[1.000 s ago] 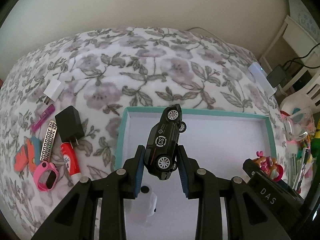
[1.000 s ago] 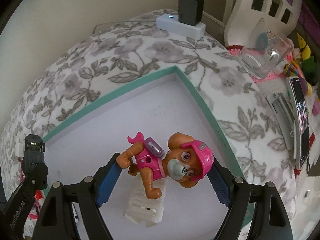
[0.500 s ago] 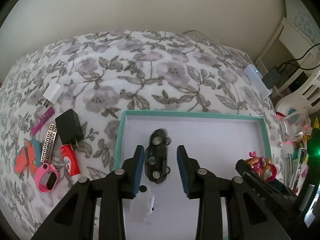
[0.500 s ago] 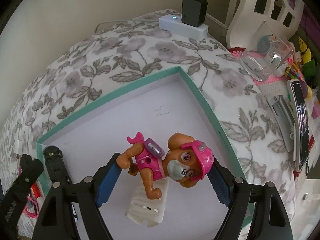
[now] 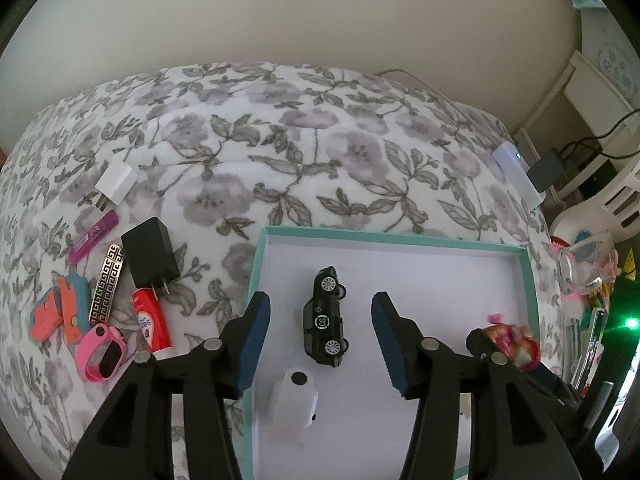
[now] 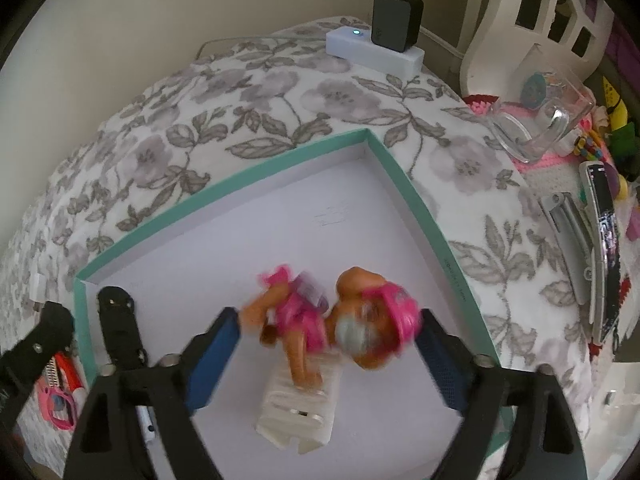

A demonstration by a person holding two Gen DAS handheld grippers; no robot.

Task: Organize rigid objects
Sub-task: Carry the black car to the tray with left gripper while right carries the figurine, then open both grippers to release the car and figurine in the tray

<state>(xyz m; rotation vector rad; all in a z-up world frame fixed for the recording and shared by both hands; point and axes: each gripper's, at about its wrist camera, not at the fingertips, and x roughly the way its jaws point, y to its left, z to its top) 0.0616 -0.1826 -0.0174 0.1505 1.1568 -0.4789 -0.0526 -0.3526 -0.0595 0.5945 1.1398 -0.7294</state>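
Note:
A teal-rimmed white tray lies on the floral bedspread. A black toy car lies on its side on the tray floor. My left gripper is open above it, its jaws wide apart either side of the car. A white case lies just below the car. In the right wrist view my right gripper has its jaws spread around a pink-and-brown pup figure, which is motion-blurred between them above a white ribbed holder in the tray. The figure also shows in the left wrist view.
Left of the tray lie a black charger, white plug, purple tube, patterned bar, red tube, pink watch and orange-blue toy. A white power strip, glass jar and clutter sit right.
My left gripper let go of the black car, which dropped onto the tray floor, and its jaws opened wide. My right gripper's jaws have widened and the pup figure is blurred in motion.

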